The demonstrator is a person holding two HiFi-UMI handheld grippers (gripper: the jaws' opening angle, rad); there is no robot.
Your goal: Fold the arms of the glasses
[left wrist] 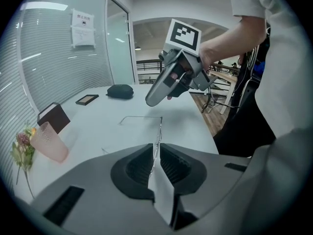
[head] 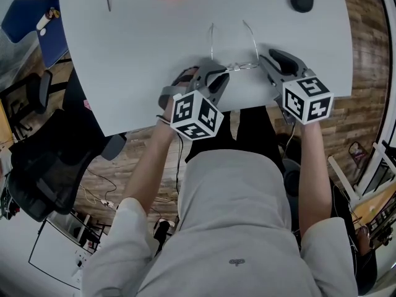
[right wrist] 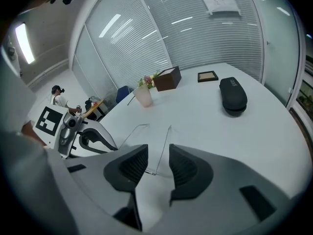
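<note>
Left gripper view shows the left gripper with its jaws drawn together on the thin wire front of the glasses, which rest on the white table near its front edge with both arms spread open and pointing away from the person. The right gripper has its jaws apart. One arm of the glasses runs through the gap near the hinge, and neither pad presses on it.

The step in hand looks like taking hold of the first arm to fold it. To do it well, the clamped side should pin the front down without twisting it. The right jaws should close lightly just past the hinge, then swing the arm flat across the back of the lenses. The wire looks thin and springy, so a hard squeeze or a lift could bend it.

By count there is one pair of glasses with two arms, neither folded, and two grippers. Farther back stand one pink cup, one black case, one brown box and one small picture frame.
</note>
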